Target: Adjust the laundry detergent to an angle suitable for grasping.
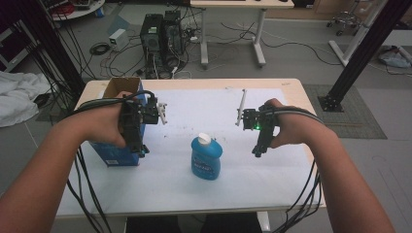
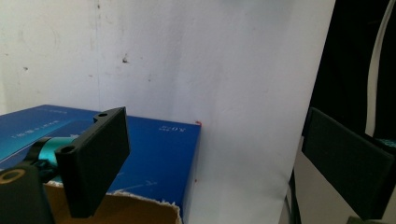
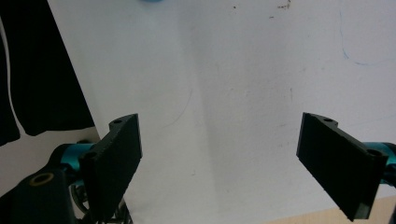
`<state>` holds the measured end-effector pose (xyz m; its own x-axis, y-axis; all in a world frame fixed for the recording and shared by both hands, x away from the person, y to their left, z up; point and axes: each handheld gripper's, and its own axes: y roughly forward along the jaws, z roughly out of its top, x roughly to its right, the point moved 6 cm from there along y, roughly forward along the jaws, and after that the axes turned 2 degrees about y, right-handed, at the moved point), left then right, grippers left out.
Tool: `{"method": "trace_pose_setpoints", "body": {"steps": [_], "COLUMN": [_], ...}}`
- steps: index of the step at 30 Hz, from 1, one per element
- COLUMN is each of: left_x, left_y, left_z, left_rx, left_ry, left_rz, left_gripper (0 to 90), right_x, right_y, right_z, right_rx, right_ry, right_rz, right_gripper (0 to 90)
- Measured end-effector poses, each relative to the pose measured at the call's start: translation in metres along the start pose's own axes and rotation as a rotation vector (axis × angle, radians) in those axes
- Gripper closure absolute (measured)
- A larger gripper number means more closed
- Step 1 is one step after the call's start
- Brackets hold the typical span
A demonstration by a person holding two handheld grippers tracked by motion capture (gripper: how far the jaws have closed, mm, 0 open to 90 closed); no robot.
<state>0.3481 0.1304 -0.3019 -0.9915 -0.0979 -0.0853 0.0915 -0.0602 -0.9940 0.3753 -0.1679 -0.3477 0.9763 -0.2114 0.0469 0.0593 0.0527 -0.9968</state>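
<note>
Bottle [image 1: 206, 158] stands whole overhead; right gripper view perhaps catches its edge.

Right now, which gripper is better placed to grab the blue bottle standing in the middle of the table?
Probably right: the right gripper hangs open over bare paper beside the blue bottle, while the left gripper sits over the blue box.

The high view looks forward and down on the whole table [image 1: 291, 90] from above. Each gripper view looks down, close to the white sheet [image 3: 243, 93]; the left one shares the blue box [image 2: 159, 154] with the high view.
</note>
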Motion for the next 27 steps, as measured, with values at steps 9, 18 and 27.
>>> {"method": "trace_pose_setpoints", "body": {"steps": [9, 18, 27], "left_x": [-0.003, -0.009, -0.020], "left_y": [0.001, 0.007, 0.008], "left_z": [0.000, 0.000, 0.006], "left_rx": [-0.008, 0.005, 0.038], "left_ry": [0.011, 0.011, -0.006], "left_rz": [-0.015, -0.024, -0.026], "left_gripper": [7.9, 7.9, 7.9], "right_x": [-0.001, 0.001, 0.007], "right_y": [-0.004, -0.008, -0.009], "right_z": [0.001, 0.001, 0.001], "right_rx": [-0.002, -0.010, 0.002], "right_ry": [0.004, 0.005, 0.000], "right_rz": [0.002, 0.006, 0.005], "right_gripper": [13.3, 13.3, 13.3]}}
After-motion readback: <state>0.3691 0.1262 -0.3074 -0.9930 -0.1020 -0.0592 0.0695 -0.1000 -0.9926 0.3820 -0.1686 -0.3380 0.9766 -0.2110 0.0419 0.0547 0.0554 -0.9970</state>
